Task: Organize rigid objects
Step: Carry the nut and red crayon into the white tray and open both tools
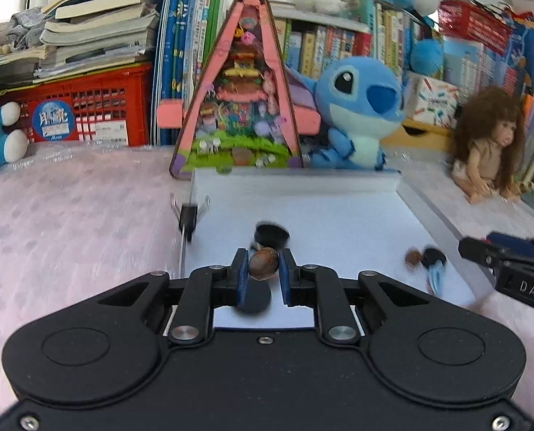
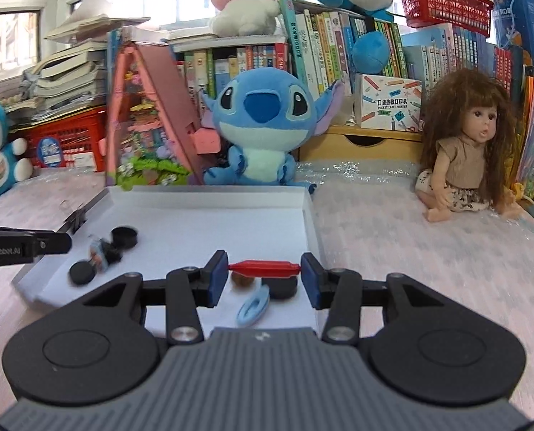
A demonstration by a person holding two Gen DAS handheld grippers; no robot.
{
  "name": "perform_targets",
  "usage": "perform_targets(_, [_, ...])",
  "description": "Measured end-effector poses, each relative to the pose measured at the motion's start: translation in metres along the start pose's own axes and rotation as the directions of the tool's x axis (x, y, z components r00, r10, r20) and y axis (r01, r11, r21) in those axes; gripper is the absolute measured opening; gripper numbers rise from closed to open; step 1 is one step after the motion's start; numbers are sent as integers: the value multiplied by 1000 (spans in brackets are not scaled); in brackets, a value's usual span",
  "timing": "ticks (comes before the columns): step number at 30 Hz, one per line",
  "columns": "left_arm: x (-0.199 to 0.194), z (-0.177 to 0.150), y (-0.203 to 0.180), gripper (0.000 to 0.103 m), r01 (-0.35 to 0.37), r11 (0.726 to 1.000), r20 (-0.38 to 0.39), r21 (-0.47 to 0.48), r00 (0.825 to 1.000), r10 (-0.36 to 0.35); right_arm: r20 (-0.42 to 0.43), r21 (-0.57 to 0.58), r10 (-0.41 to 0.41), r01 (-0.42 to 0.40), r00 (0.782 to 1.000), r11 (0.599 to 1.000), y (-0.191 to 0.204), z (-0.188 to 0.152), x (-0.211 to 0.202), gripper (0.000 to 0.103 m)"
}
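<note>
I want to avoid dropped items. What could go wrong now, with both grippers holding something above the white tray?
1. The left gripper pinches a round brown nut; it may roll out.
2. The right gripper holds the red piece only by its ends; it may pivot and fall.
3. Either could scatter the small items in the white tray.

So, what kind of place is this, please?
Probably a child's room or study corner at home: a Stitch plush toy and a doll sit before shelves packed with children's books.

Bookshelf w/ bright window behind.
</note>
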State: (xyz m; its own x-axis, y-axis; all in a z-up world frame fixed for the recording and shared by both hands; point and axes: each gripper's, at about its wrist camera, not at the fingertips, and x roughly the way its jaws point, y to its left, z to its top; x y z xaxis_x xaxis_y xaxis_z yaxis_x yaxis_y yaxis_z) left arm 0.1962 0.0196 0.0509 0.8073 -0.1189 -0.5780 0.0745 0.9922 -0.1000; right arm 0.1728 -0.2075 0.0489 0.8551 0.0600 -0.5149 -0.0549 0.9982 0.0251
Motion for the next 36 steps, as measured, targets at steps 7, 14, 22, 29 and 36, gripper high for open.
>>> perform_targets(7, [41,24,20,17,13,997,12,-74,1000,-12,-35,9,-3,3,999,1000,-4,5,33,49])
perform_targets(14, [82,40,23,17,-4,996,-56,-91,998,-1,-81,39,6,-3,997,999,-4,13,67,49])
perform_targets(22, [109,43,17,17,-45,997,-119,-68,992,36,-140,60,11,-3,990,998,-8,18,92,49])
perform_targets(29, [113,41,12,17,-37,998,-124,-49,992,31,-166,62,8,2,986,998,-8,14,102,49])
perform_targets(36, [117,38,10,18,-40,998,-140,-46,990,33,-175,72,21,-9,984,997,-8,12,103,54])
